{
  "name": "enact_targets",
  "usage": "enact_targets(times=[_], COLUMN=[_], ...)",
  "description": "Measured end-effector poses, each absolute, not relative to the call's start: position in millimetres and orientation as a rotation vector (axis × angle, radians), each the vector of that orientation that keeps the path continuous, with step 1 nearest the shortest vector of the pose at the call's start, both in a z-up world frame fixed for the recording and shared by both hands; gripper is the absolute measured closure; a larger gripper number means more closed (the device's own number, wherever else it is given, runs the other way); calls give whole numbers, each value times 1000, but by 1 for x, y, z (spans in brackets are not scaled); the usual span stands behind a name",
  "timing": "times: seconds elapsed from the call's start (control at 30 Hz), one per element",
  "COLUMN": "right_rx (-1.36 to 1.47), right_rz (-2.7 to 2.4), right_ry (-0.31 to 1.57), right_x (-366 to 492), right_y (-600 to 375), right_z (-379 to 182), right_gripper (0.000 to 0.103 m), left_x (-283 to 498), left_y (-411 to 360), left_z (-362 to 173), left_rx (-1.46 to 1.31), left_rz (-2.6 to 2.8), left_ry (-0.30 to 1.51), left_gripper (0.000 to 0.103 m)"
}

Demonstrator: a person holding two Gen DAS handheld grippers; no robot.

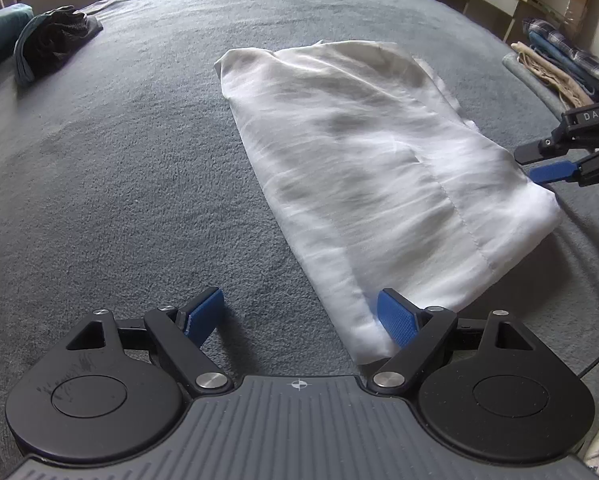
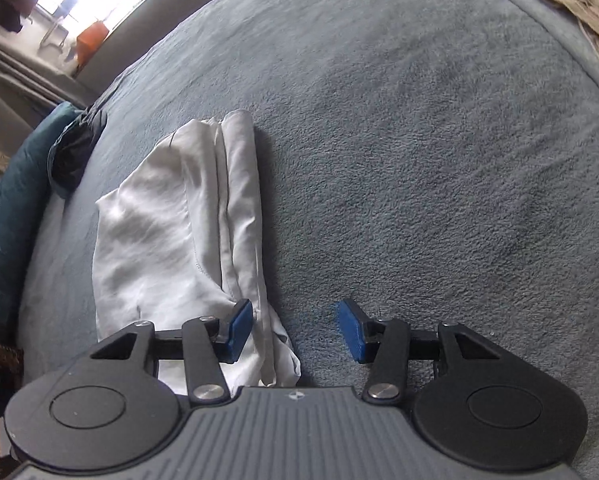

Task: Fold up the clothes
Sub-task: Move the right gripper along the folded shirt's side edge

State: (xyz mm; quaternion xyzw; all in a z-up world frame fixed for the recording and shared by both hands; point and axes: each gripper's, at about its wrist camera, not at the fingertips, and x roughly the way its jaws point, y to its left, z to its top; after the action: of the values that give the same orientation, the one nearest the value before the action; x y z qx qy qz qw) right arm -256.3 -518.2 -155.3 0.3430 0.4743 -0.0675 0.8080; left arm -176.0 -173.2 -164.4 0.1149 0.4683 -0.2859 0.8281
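In the left wrist view the left tongs hang wide apart over the grey blanket, with nothing gripped. The right blue pad lies against the near corner of the white folded garment, while the left pad stands apart over bare blanket. From that corner the garment stretches away to the right as a long folded strip. At its far right edge the right tongs reach in from the frame's side, their tips just beside the cloth.

In the right wrist view the right tongs are about half open and clamp nothing. The left pad sits over the near end of the white folded garment, the right pad over bare blanket, so only the garment's right edge lies between the pads.

Farther off, a dark crumpled garment lies at the blanket's far left, and a stack of folded clothes rests at the far right
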Motion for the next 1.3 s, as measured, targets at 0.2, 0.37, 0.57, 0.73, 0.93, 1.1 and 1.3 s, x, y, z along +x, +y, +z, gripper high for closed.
enact_targets(times=[0.2, 0.37, 0.57, 0.73, 0.93, 1.1, 1.3], right_rx=[824, 861, 886, 873, 850, 864, 870], right_rz=[-158, -159, -153, -145, -142, -140, -129], right_ry=[1009, 1004, 1004, 997, 999, 997, 995], right_x=[-254, -251, -244, -237, -225, -224, -222], right_y=[-525, -528, -528, -526, -521, -523, -520], right_z=[-161, -163, -168, -167, -167, -171, -172], right_gripper=[44, 40, 31, 27, 24, 21, 14], left_x=[-175, -174, -166, -165, -164, -164, -162], left_y=[-173, -171, -170, -175, -181, -183, -182], left_z=[-163, -161, -167, -167, -169, -170, -173], left_rx=[243, 231, 190, 218, 244, 258, 240], left_rz=[-613, -616, -604, -598, -585, -580, -575], left_ry=[987, 974, 1029, 1040, 1053, 1056, 1074], left_gripper=[18, 18, 12, 5, 0, 0, 0])
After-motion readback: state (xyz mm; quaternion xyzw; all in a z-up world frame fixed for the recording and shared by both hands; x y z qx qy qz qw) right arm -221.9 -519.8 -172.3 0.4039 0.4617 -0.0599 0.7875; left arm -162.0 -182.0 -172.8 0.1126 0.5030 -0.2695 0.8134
